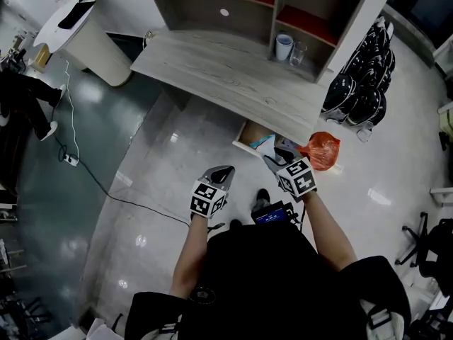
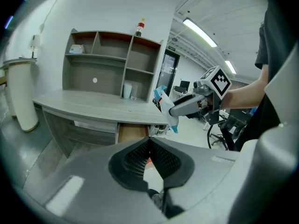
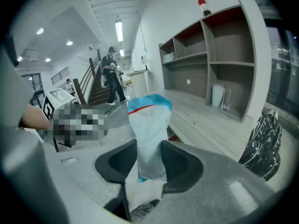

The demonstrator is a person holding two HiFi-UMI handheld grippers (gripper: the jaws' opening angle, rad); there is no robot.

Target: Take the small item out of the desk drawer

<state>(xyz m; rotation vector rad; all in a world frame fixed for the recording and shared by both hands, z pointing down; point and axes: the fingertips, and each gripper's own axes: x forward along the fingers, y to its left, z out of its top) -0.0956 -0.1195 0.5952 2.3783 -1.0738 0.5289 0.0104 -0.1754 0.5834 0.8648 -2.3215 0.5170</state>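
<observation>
A small white and blue packet (image 3: 148, 134) with a red stripe stands pinched between the jaws of my right gripper (image 3: 149, 160). In the head view that gripper (image 1: 278, 159) hangs just in front of the open wooden desk drawer (image 1: 248, 139), with the packet (image 1: 264, 144) at its tip. My left gripper (image 1: 221, 171) is beside it, lower left, over the floor, shut with nothing in it. The left gripper view has its own jaws (image 2: 149, 146) closed together, the right gripper (image 2: 188, 105) with the packet (image 2: 164, 101) ahead, and the drawer (image 2: 132, 132) pulled out under the desk (image 2: 88, 107).
An orange plastic bag (image 1: 323, 149) lies on the floor right of the drawer. Black helmets (image 1: 364, 83) are stacked by the desk's right end. Cups (image 1: 285, 47) stand in the shelf unit. A white pedestal (image 1: 79, 32) and a floor cable (image 1: 92, 176) are at left. A person (image 3: 112, 73) stands by distant stairs.
</observation>
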